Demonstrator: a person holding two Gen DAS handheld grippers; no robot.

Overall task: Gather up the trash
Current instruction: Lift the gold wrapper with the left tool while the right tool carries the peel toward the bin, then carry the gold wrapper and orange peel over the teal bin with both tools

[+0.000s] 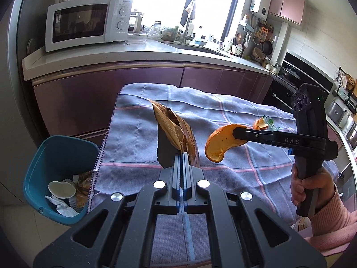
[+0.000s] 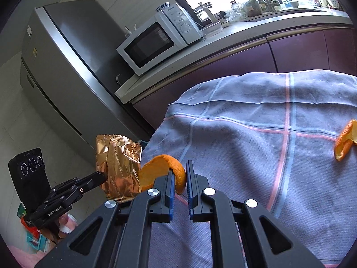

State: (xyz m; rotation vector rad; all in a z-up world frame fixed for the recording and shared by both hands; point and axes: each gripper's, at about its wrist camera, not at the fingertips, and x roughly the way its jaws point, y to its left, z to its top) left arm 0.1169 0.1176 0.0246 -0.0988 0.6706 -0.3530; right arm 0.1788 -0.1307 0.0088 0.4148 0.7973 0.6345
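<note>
My left gripper (image 1: 181, 154) is shut on a crumpled gold foil wrapper (image 1: 176, 131), held above the blue checked tablecloth (image 1: 138, 138). The wrapper also shows in the right wrist view (image 2: 118, 167), with the left gripper (image 2: 101, 176) beside it. My right gripper (image 2: 180, 167) is shut on a curved orange peel (image 2: 160, 169), lifted off the cloth; in the left wrist view this peel (image 1: 221, 145) hangs from the right gripper (image 1: 236, 134). A second orange peel (image 2: 344, 139) lies on the cloth at the right, also visible in the left wrist view (image 1: 260, 124).
A teal trash bin (image 1: 44, 163) stands on the floor left of the table, holding paper scraps and a wrapper. A green-white scrap (image 1: 268, 120) lies by the second peel. Behind are the kitchen counter, a microwave (image 1: 87, 25) and a fridge (image 2: 55, 71).
</note>
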